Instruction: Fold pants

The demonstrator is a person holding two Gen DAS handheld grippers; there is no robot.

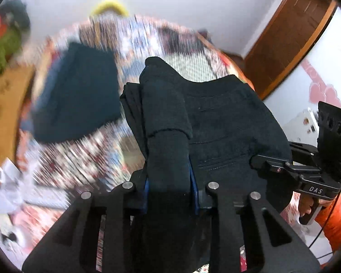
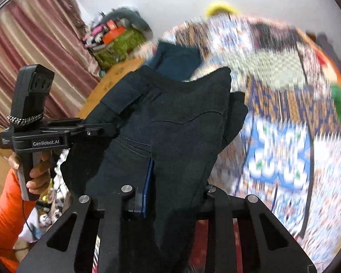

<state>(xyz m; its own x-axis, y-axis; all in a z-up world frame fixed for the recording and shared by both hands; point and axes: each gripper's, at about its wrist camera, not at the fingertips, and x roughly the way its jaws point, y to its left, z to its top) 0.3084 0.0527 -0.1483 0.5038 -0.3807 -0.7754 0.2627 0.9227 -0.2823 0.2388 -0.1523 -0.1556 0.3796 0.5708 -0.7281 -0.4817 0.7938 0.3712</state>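
- Pants (image 1: 216,118), black, are held up in the air between both grippers, above a patterned bedspread (image 1: 84,154); the cloth is bunched and partly doubled over, with pocket stitching visible on the upper face.
- Left gripper (image 1: 169,182): the jaws are closed on a thick rolled bundle of the pants, blue pads showing on either side of the cloth.
- Right gripper (image 2: 168,182): the jaws are closed on another part of the same garment; one blue pad is seen at the left edge of the pinched fabric, the other is hidden by cloth.
- A second dark garment (image 1: 77,91), apparently folded, is seen lying on the bedspread beyond the held pants.
- Heavy motion blur is noted across the background in both views; finer detail of the bed cannot be read.
- Risk, as judged: the bundle in the left jaws is thick and uneven, so inner layers could slip out while outer ones stay pinched, spoiling the fold.
- Risk, as judged: loose cloth hanging below the grippers could drag on the bedspread or land on the folded garment and disturb it when the pants are laid down.
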